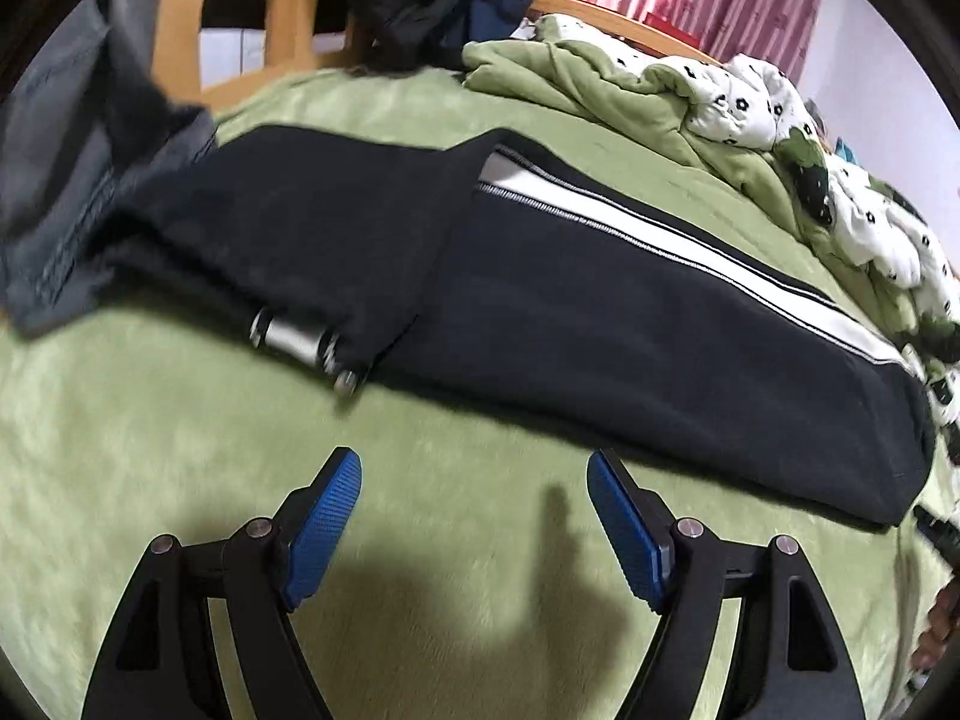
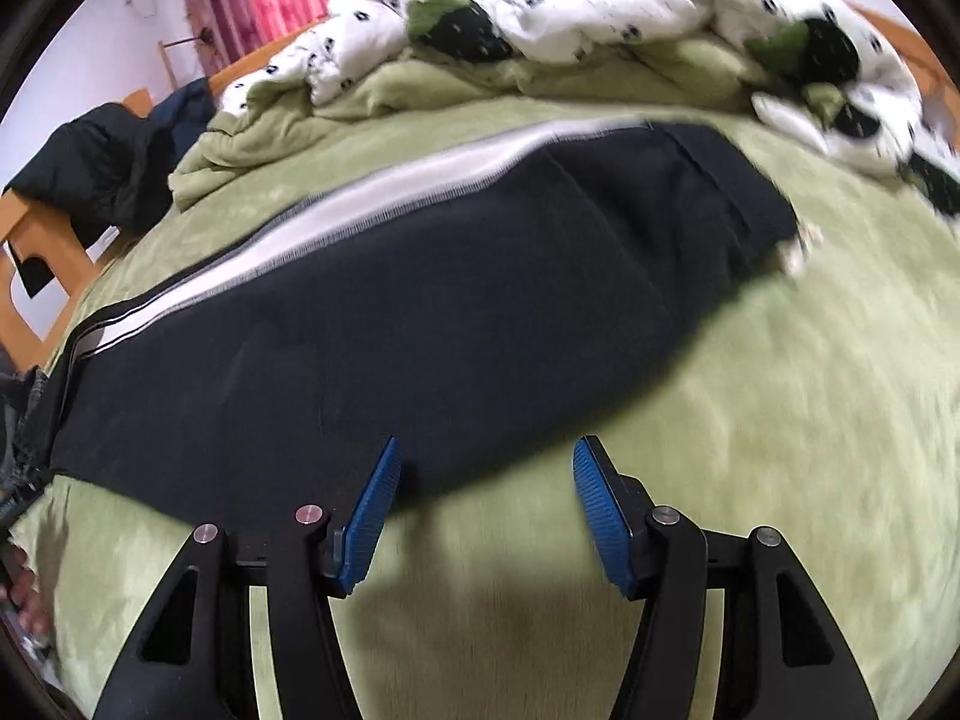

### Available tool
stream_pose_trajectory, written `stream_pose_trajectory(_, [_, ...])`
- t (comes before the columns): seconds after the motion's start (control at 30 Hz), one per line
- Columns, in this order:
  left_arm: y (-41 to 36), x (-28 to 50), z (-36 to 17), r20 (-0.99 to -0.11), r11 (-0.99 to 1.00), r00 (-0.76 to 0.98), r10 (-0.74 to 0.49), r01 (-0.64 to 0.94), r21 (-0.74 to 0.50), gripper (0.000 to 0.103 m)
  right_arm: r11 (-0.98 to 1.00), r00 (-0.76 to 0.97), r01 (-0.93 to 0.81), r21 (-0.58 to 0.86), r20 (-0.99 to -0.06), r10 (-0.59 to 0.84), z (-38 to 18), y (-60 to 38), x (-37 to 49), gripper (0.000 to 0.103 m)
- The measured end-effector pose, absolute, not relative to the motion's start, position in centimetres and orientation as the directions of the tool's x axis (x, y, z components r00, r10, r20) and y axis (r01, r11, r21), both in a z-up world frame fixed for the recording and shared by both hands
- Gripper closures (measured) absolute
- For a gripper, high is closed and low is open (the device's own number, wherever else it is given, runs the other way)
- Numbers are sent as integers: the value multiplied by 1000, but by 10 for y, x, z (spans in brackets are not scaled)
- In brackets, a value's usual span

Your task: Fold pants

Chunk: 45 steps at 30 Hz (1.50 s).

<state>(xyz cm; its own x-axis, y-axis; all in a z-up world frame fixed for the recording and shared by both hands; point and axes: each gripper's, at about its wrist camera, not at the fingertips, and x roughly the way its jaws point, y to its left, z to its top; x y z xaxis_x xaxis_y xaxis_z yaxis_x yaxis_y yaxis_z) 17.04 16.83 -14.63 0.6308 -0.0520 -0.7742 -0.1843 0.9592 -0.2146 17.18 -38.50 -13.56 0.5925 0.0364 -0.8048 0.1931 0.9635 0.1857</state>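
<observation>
Black pants [image 1: 600,324] with a white side stripe [image 1: 690,246] lie flat across a green bed cover [image 1: 150,450], folded lengthwise. My left gripper [image 1: 474,468] hovers over the cover just short of the pants' near edge, open, nothing between its blue pads [image 1: 324,528]. In the right wrist view the same pants [image 2: 420,324] stretch from lower left to upper right, stripe [image 2: 360,210] along the far edge. My right gripper [image 2: 486,456] stands open at the near edge, its left pad tip over the dark cloth, and the pads [image 2: 600,516] press on nothing.
A grey garment [image 1: 66,192] lies at the pants' left end. A crumpled green and white quilt [image 1: 750,102] is heaped along the far side. Dark clothes [image 1: 420,0] hang over the wooden bed frame [image 1: 180,12]. A small silver cylinder [image 1: 294,339] rests on the pants' edge.
</observation>
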Motion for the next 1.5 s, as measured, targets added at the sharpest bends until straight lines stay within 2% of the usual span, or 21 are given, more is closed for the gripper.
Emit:
stream_pose_trajectory(0.13, [173,162,-152,-776,958,628,-60,-183,-222,27,933,568,260,250,-821,62,-144,-386,151,44])
stream_pose_trajectory(0.27, [174,163,-152,-772,955,629,-92,-163,-247,27,932,546,270,242,-836,59,-146,-379,143,44])
stream_pose_trajectory(0.7, [191,187,-163,-759,883,616,-209,-215,-417,25,904,573,290,314,-813,98,-145,-358,176,44])
stream_pose_trajectory(1.03, [196,195,-168,-751,867,618,-233,-217,-448,21,890,578,303,341,-809,113,-153,-360,178,44])
stream_pose_trajectory(1.27, [189,201,-167,-761,883,610,-222,-205,-422,17,875,597,323,360,-795,107,-147,-368,180,44])
stream_pose_trajectory(1.5, [192,214,-168,-757,855,606,-247,-231,-464,14,857,596,338,389,-793,125,-153,-372,193,43])
